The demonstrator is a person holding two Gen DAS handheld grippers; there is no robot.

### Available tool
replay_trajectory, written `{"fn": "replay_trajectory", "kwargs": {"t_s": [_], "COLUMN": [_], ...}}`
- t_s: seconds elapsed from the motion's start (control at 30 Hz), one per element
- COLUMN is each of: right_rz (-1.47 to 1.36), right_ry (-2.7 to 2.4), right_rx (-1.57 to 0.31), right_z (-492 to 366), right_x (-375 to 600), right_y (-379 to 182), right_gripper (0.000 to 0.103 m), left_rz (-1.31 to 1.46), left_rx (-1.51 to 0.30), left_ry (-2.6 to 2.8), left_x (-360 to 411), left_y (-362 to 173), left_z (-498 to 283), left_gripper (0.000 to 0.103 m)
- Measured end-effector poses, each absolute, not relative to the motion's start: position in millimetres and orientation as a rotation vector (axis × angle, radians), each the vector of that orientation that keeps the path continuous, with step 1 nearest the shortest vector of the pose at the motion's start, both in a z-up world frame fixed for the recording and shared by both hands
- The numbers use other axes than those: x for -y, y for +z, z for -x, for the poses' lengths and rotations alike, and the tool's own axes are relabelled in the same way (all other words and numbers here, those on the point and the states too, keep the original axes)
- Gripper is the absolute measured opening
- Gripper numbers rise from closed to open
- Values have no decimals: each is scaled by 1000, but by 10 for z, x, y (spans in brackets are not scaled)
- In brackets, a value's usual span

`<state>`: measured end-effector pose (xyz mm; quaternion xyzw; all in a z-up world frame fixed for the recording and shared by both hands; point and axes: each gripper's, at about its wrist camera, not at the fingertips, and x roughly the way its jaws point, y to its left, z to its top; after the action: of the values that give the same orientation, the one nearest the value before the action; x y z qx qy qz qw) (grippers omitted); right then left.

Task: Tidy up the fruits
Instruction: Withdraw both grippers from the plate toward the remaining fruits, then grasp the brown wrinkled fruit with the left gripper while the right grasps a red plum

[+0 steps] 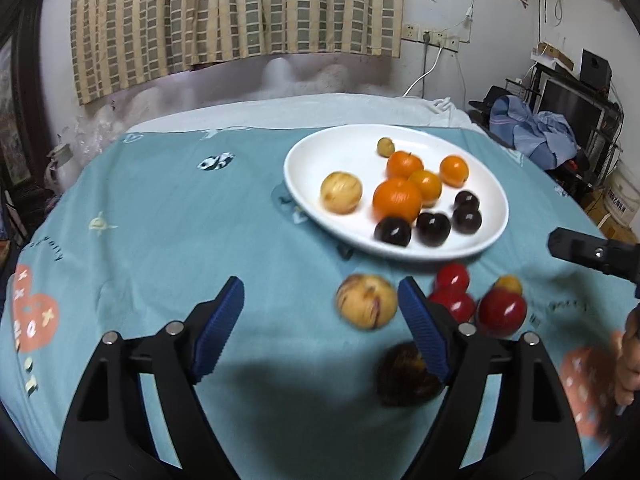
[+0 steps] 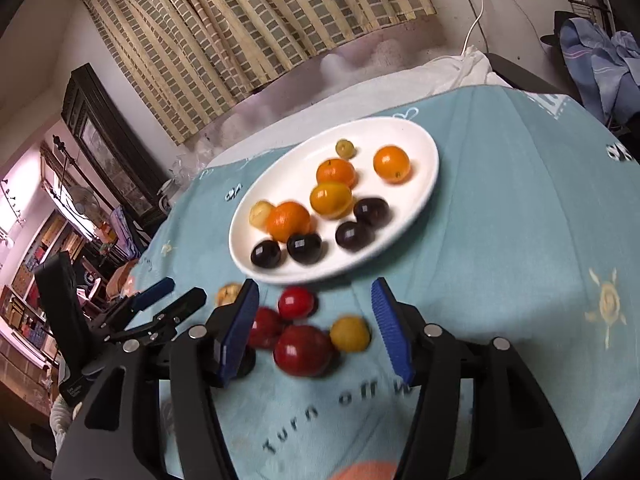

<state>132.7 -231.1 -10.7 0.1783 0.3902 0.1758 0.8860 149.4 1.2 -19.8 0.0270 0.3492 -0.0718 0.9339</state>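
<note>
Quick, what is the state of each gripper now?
Left gripper: open, holding nothing.
Right gripper: open, holding nothing.

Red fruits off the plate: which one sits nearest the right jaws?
The largest red fruit, lying between the open jaws and touching the yellow fruit; the other two reds lie farther toward the plate.

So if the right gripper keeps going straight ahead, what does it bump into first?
Probably the big red fruit on the cloth: it lies right between the open jaws of the right gripper, with a small yellow fruit beside it. Depth is hard to judge.
</note>
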Motion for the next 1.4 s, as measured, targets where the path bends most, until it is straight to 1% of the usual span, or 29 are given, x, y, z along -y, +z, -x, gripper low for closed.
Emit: {"fn": "replay_trajectory", "kwargs": {"t_s": [0.23, 0.53, 0.7, 1.07, 1.27, 1.4], "right_rz": [-276, 19, 99, 121, 102, 130], "right_ry": [350, 394, 373, 397, 400, 403], "right_rx": [-839, -819, -809, -806, -826, -828], "right_z": [-1294, -1141, -1133, -1157, -1220, -1244], "right_x": [2214, 1731, 1633, 1576, 1576, 1520], "right_y": [-152, -248, -327, -356, -376, -386], "right_gripper": [59, 59, 59, 51, 48, 48], "left_rz": [-118, -140, -141, -272, -273, -255], "left_rx": [-721, -723, -730, -731, -757, -776], "left_ry": [-126, -132, -150, -232, -243, -252], "left_x": [52, 95, 112, 317, 347, 339], "left_y": [-321, -334, -326, -399, -456, -473], "left_z": [-1401, -1397, -1370, -1059, -1087, -1126], "left_gripper": [88, 91, 91, 91, 91, 91]}}
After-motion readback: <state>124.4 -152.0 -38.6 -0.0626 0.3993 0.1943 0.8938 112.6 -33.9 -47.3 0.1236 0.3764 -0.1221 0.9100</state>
